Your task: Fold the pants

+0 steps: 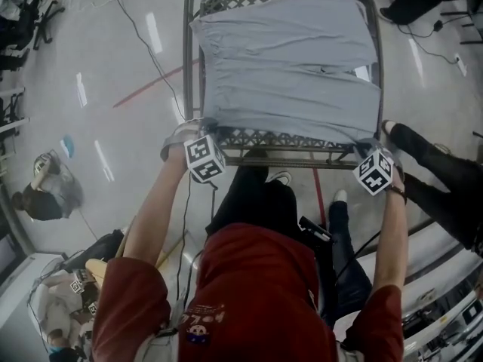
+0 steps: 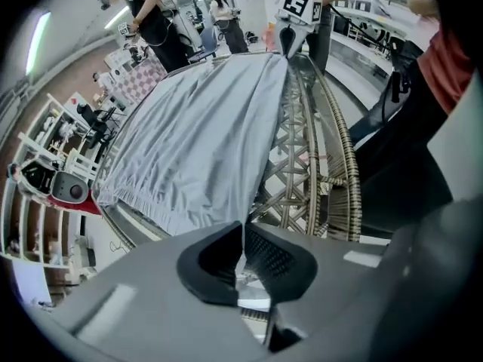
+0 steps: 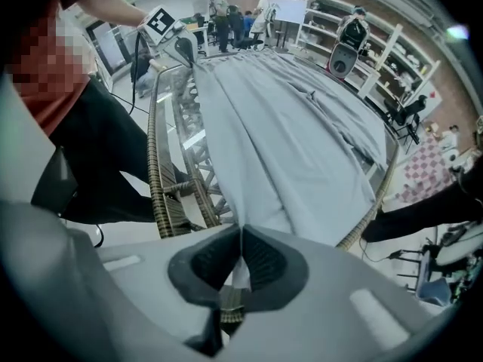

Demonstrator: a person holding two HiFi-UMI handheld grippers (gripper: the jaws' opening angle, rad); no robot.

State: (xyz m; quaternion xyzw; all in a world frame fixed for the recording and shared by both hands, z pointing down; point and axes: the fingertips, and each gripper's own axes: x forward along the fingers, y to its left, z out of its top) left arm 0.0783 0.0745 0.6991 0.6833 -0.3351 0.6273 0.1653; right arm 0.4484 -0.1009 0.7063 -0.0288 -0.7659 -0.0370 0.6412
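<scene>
Gripping is established at both near corners. The left tongs (image 2: 243, 249) are closed on the near left corner of the light grey fabric pants (image 1: 290, 66). The right tongs (image 3: 240, 249) are closed on the opposite near corner. Each gripper view shows a thin fold of cloth pinched between the pads. The pants lie spread flat across the table and cover most of its top, with the gathered elastic waistband at the person's left.

Hazards, by judgement:
- Each bite looks shallow, so a fast lift could pull the hem free of one pair of tongs and skew the fold.
- Only the upper layer may be caught, in which case the lower layer would stay behind.
- Unequal travel of the two hands would give a crooked crease.
- The cloth edge sits right at the near rim and could snag on the lattice.

Surface: a rectangular table (image 1: 287, 140) with a woven wicker rim, an open lattice apron and a glass top.

Room: a glossy pale floor (image 1: 113, 59) with a red line and loose cables. White shelving (image 3: 362, 44) and standing people are visible beyond.
</scene>
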